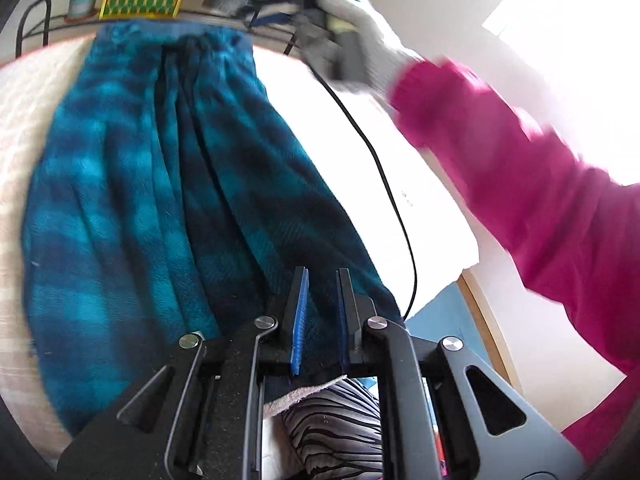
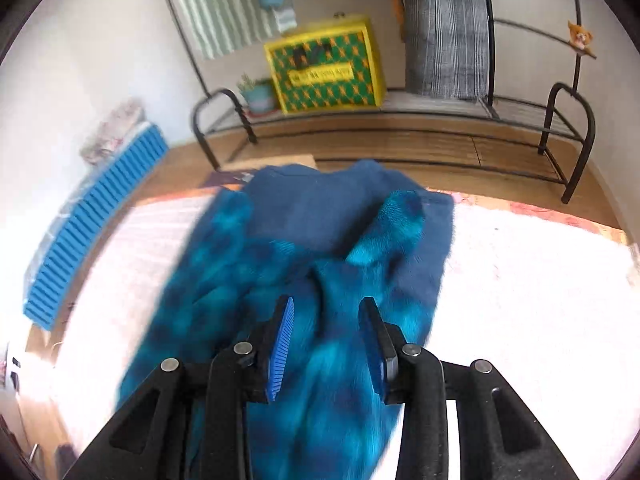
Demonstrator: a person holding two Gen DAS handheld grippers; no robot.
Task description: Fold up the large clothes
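Note:
A large blue-and-teal plaid fleece garment (image 1: 160, 184) lies stretched lengthwise on the white bed (image 1: 352, 120). My left gripper (image 1: 322, 276) hovers over its near end with a narrow gap between the jaws, and fabric shows between them; I cannot tell whether it is gripped. In the right wrist view the same garment (image 2: 304, 264) is bunched, with its dark blue band at the far end. My right gripper (image 2: 326, 308) is open just above it and holds nothing. The right gripper also shows in the left wrist view (image 1: 332, 40), blurred, at the far end.
A black cable (image 1: 384, 176) runs across the bed (image 2: 520, 280). A metal rack (image 2: 400, 120) with a yellow-green box (image 2: 326, 68) and a potted plant (image 2: 258, 94) stands beyond the bed. A blue ribbed object (image 2: 92, 228) lies at the left. A zebra-striped cloth (image 1: 336, 420) is below my left gripper.

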